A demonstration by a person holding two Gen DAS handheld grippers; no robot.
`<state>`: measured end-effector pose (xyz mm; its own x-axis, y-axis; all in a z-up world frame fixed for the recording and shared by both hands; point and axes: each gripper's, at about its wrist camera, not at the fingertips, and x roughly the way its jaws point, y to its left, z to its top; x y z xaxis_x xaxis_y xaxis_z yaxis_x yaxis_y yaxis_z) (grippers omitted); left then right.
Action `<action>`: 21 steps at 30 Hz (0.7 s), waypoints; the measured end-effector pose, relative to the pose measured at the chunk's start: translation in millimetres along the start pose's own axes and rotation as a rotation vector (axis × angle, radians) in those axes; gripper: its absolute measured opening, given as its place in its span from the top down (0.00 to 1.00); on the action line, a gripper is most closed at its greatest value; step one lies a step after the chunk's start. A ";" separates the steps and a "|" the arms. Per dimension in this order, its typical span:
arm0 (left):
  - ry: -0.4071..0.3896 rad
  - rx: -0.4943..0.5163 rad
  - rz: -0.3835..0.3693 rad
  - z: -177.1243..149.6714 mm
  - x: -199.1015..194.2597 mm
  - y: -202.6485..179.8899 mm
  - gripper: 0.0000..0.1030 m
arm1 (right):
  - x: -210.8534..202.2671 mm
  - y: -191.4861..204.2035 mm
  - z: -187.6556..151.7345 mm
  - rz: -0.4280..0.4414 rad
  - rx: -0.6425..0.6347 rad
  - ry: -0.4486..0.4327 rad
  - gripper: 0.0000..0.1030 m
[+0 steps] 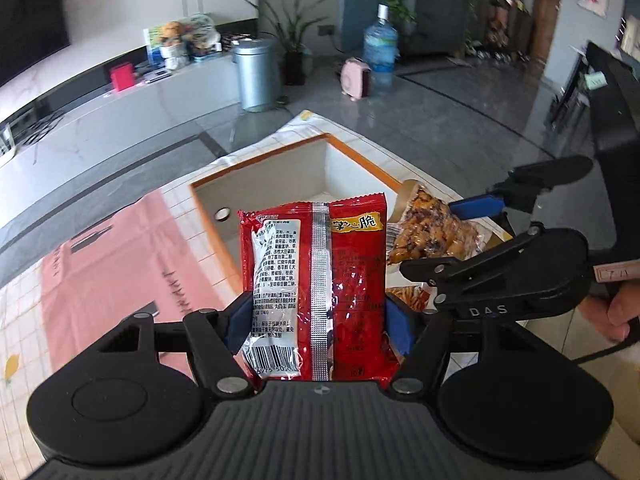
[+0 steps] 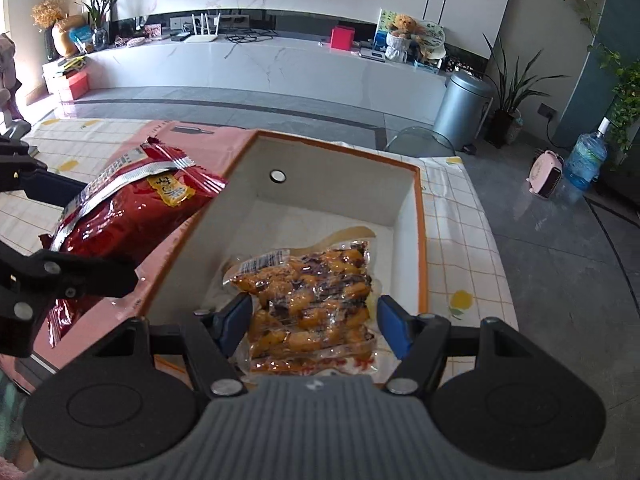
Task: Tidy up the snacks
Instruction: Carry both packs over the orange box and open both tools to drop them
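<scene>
My left gripper [image 1: 318, 320] pinches the red snack bag [image 1: 316, 292], held up just before the white box [image 2: 404, 200]. My right gripper [image 2: 314, 324] pinches the clear packet [image 2: 312, 292] over the box. I fear the grippers may collide, or the glossy bag may slip. Readable: "脆", "DAS", a barcode.

Readable print on a snack packet and a gripper.
White "DAS" on the black right gripper [image 1: 476, 240]; yellow panel with "脆" and a barcode ending "6975 50" on the red snack packet [image 1: 316, 292]; other print too small.
</scene>
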<state>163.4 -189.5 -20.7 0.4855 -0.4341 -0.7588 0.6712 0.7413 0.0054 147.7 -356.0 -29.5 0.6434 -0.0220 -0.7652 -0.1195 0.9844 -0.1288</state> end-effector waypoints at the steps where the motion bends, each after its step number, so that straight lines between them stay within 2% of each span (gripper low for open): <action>1: 0.009 0.021 -0.003 3.9 7.6 -2.6 0.25 | 5.0 -4.3 -0.5 -0.004 -0.012 0.012 0.36; 8: 0.084 0.147 -0.001 19.3 59.1 -12.4 0.25 | 46.4 -23.9 7.5 0.012 -0.116 0.079 0.36; 16: 0.144 0.182 -0.007 20.2 102.3 -5.1 0.25 | 83.5 -22.8 14.2 0.053 -0.221 0.115 0.36; 21: 0.163 0.194 -0.018 18.0 113.7 0.5 0.25 | 94.0 -17.7 15.9 0.062 -0.299 0.104 0.36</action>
<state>229.1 -247.6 -95.2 0.3862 -0.3465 -0.8549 0.7816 0.6151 0.1039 222.3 -372.7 -89.2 0.5496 0.0032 -0.8354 -0.3824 0.8901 -0.2481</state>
